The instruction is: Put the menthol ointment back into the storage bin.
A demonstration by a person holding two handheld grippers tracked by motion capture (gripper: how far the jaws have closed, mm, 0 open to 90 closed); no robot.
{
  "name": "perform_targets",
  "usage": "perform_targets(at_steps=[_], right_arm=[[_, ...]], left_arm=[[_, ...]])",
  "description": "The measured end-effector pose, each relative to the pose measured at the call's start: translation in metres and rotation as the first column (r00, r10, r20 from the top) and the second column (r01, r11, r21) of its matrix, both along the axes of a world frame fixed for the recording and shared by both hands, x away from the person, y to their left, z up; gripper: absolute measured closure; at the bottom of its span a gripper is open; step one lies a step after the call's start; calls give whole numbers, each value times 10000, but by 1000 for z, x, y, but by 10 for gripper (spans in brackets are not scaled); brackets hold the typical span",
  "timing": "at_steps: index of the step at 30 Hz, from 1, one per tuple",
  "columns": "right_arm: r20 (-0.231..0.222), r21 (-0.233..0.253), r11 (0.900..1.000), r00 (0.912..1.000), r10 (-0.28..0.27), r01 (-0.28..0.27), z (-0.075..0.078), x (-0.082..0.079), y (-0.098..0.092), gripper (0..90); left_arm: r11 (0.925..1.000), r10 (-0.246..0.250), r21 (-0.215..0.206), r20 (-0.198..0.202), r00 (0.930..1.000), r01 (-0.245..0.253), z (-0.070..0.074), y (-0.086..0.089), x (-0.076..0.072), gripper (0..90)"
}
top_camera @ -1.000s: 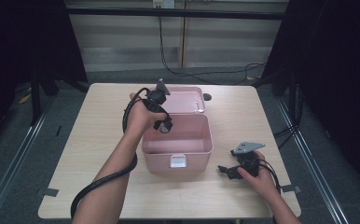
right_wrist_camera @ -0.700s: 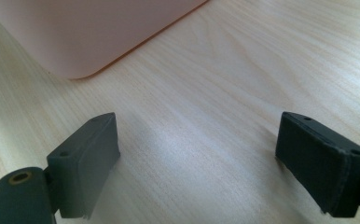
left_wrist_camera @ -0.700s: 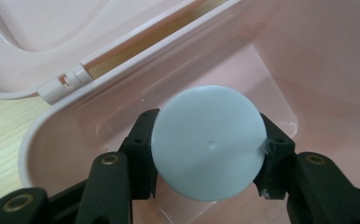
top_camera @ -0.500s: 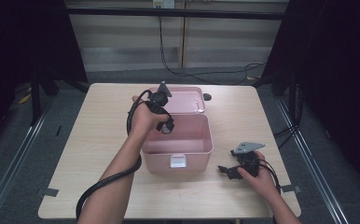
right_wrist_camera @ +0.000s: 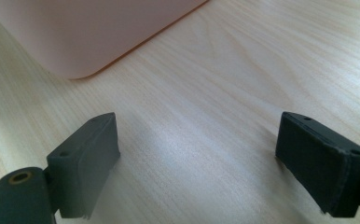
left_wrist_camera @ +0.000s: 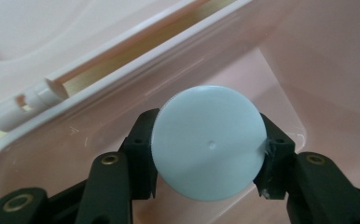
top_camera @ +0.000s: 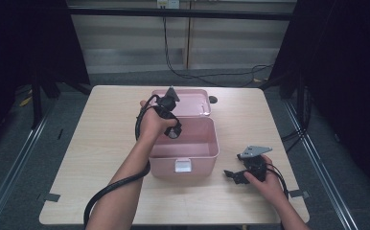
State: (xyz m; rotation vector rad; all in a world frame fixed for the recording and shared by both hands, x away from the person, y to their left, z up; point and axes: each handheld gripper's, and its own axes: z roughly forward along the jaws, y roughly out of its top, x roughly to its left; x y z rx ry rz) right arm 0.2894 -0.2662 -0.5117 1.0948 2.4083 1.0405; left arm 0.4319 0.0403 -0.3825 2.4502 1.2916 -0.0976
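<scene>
An open pink box [top_camera: 213, 143] stands mid-table, its lid [top_camera: 192, 103] lying flat behind it. My left gripper [top_camera: 173, 132] hangs over the box's back left part, pointing down into it. It is shut on a pale round disc [left_wrist_camera: 209, 142], which sits between both pads above the pink inner wall [left_wrist_camera: 308, 60] and close to the hinge edge [left_wrist_camera: 33, 100]. My right gripper [top_camera: 233, 176] rests low on the table to the right of the box's front. It is open with nothing between its fingers, and bare wood [right_wrist_camera: 262, 56] and a corner of the box [right_wrist_camera: 85, 32] lie ahead of it.
The box has a white latch [top_camera: 182, 166] on its front wall. A small dark knob [top_camera: 213, 99] lies on the table beside the lid's right end. The wooden tabletop [top_camera: 101, 143] stretches left of the box. Cables trail from both grippers.
My left gripper with the disc has edged slightly to the right above the box. The right gripper has stayed where it was.
</scene>
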Motion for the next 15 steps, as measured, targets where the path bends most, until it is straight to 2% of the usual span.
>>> perform_targets(at_steps=[15], right_arm=[[7,-10,10000,10000,3,-3,0,0,0,125]], left_arm=[[9999,156,-18,-158,9998,-156,-15,-6,3,503]])
